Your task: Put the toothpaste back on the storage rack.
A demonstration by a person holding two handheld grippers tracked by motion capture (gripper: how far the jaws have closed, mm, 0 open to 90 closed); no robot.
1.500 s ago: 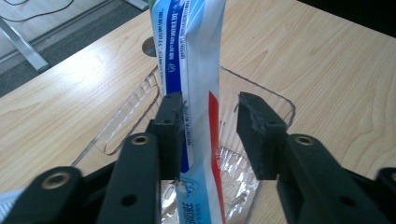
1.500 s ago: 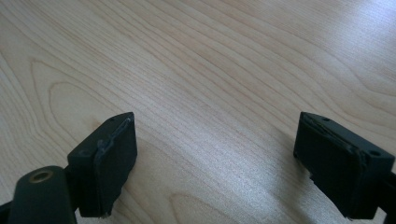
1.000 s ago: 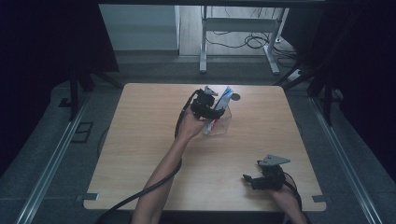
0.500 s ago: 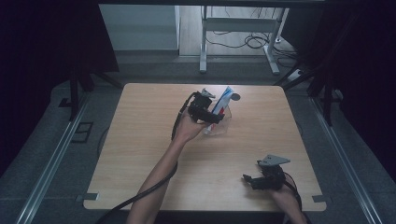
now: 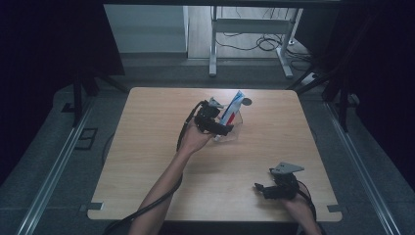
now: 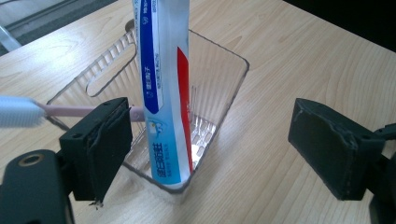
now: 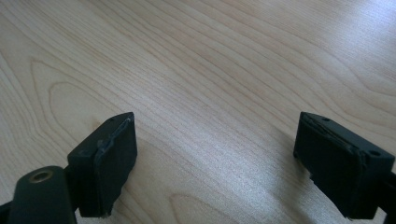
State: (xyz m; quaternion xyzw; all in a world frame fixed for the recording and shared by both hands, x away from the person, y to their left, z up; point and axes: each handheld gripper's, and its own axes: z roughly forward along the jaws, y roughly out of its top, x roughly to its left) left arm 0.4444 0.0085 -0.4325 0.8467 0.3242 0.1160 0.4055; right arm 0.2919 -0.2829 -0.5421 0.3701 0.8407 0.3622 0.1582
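Left gripper view: my left gripper [image 6: 210, 154] stood wide, its jaws having just opened off the toothpaste tube [image 6: 163, 93], which stood upright inside the clear holder [image 6: 233, 88], pink toothbrush [image 6: 56, 111] alongside. Nearer me than the holder, my right gripper [image 5: 264, 188] rested open, empty. Placement looked done.

the clear, ribbed plastic holder [image 6: 224, 88] looks glossy and see-through, catching light at its base. the white, blue and red toothpaste tube [image 6: 163, 88] has a smooth, slightly shiny plastic skin. the pink-handled toothbrush [image 6: 70, 111] looks matt plastic (its head blurred). the pale wooden table top [image 7: 210, 70] shows smooth, satin grain. the black gripper pads [image 6: 109, 144] look matt, rubbery and scuffed.
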